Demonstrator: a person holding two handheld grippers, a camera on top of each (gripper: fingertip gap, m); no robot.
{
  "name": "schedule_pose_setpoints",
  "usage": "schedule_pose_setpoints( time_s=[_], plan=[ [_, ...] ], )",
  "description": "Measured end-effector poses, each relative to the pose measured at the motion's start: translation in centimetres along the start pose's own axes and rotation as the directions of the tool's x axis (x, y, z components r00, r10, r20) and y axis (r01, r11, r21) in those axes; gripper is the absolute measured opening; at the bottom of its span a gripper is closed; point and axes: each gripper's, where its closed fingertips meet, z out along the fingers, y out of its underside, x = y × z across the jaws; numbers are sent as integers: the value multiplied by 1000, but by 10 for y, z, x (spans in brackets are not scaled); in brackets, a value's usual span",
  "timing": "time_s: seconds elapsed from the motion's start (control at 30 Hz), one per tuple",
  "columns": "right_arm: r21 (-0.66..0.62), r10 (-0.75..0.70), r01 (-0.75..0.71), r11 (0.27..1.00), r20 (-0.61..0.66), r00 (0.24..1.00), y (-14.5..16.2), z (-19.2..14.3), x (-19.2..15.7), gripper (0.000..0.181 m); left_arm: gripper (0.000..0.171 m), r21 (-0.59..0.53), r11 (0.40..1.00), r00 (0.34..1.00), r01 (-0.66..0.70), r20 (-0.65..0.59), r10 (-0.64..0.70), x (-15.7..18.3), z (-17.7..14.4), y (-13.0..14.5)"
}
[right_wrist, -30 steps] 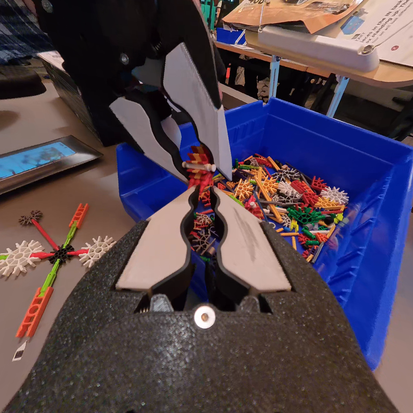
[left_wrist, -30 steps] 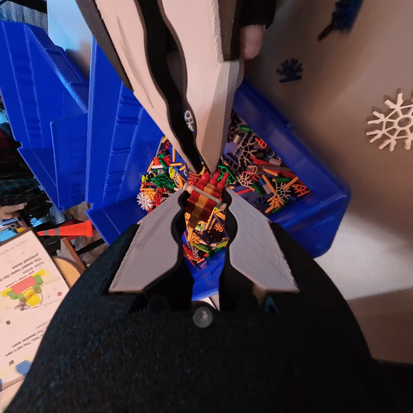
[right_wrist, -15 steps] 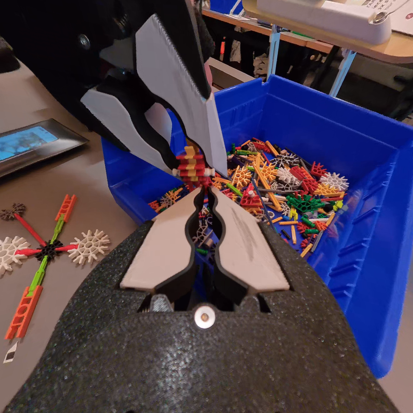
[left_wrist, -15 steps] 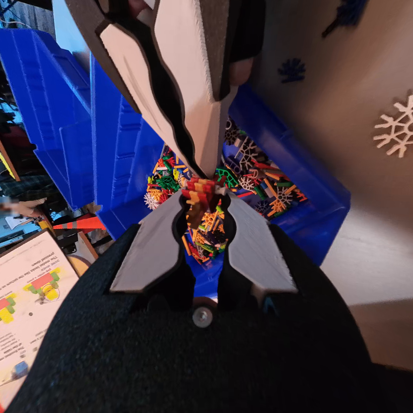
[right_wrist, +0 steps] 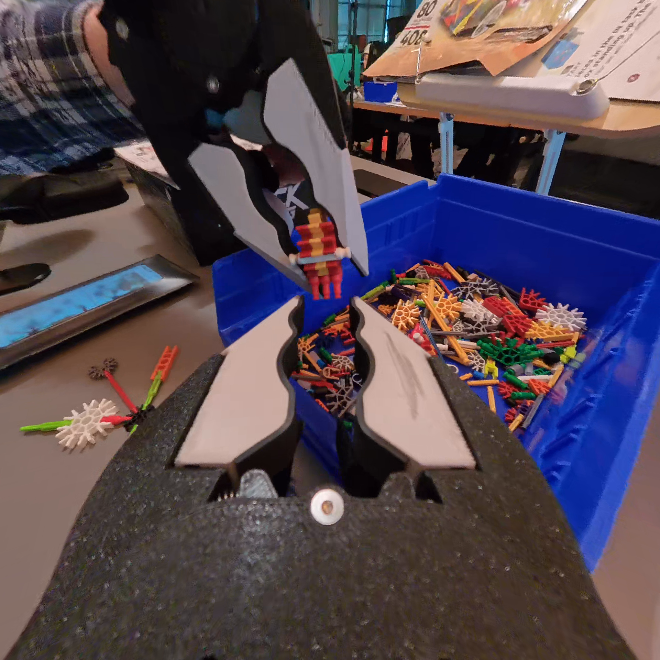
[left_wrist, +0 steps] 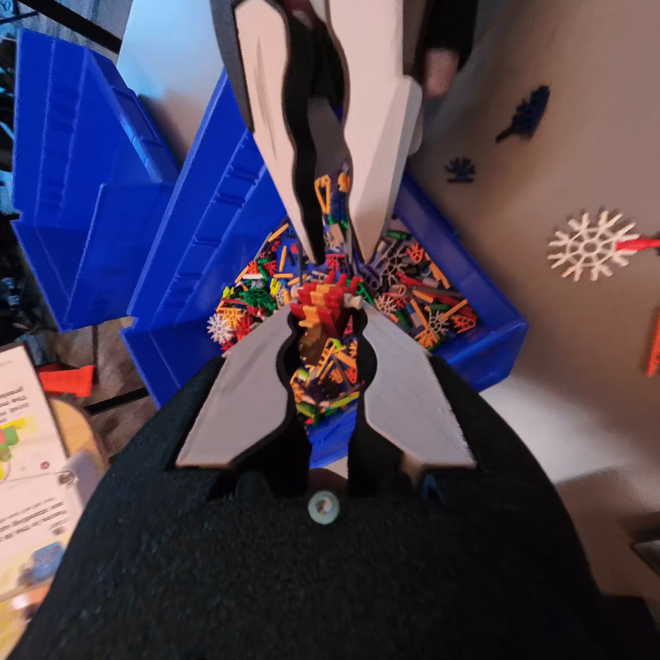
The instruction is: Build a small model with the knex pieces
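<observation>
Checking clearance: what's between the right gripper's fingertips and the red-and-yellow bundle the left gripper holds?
Nothing: in the right wrist view a bare gap separates the right gripper from the bundle in the left gripper, over the blue bin.

Print shows in four places, none quoted here. A brown packet [right_wrist: 464, 39] at the far right, clipped to a board, carries large numerals and a coloured picture. A white sheet [right_wrist: 614, 50] beside it bears lines of print. A black box [right_wrist: 289, 203] at the far left has white letters. In the left wrist view, a white instruction sheet [left_wrist: 25, 446] at the near left shows blurred lines.

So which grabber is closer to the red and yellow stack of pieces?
Left. The left gripper is clamped on the red and yellow stack; the right gripper is open just below it, not touching.
</observation>
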Motion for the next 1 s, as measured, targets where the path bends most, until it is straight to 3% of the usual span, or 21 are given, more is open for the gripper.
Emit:
schedule_pose_setpoints(
  time_s=[0.2, 0.73, 1.0],
  plan=[
    [-19, -116, 115, 993, -57, 992, -1, 2, -2, 12, 23, 3, 997, 996, 81, 28, -81, -10, 1, 2],
    [17, -120, 124, 992, -169, 978, -10, -1, 11, 17, 19, 48, 970, 964, 237, 116, -241, -20, 1, -3],
    [-23, -174, 173, 985, -228, 958, -6, -1, 20, 3, 18, 34, 970, 962, 242, 125, -244, -18, 7, -1]
  ],
)
